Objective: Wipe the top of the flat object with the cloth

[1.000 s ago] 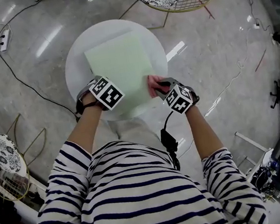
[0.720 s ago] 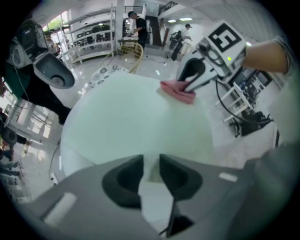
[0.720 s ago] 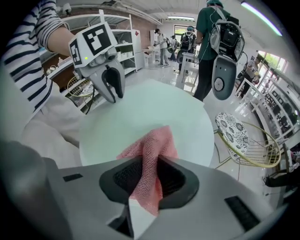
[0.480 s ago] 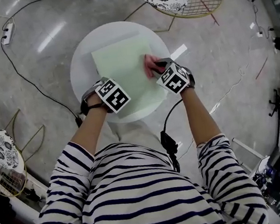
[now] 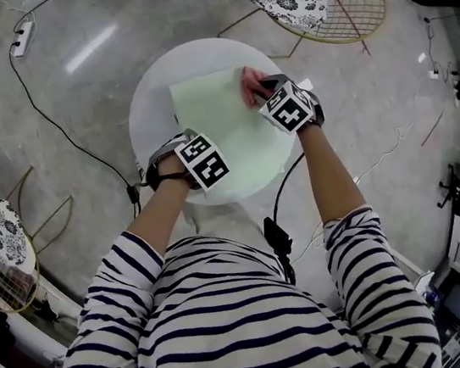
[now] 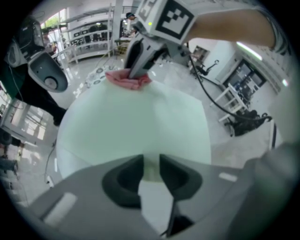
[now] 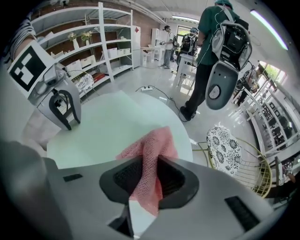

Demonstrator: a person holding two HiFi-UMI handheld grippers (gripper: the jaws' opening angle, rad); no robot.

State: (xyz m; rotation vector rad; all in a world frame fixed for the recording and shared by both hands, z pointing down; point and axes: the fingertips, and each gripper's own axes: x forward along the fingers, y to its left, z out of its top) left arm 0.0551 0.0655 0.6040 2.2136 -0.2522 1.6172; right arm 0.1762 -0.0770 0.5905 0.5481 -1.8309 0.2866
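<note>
The right gripper (image 7: 150,161) has its jaws closed tight on the pink cloth (image 7: 153,140), which bunches between the pads and spills out ahead of the tips onto the pale green sheet (image 6: 136,117), at its far corner. The left gripper (image 6: 151,161) keeps its jaws a narrow gap apart, gripping nothing, tips down at the sheet's near edge on the round white table (image 5: 148,105).
</note>
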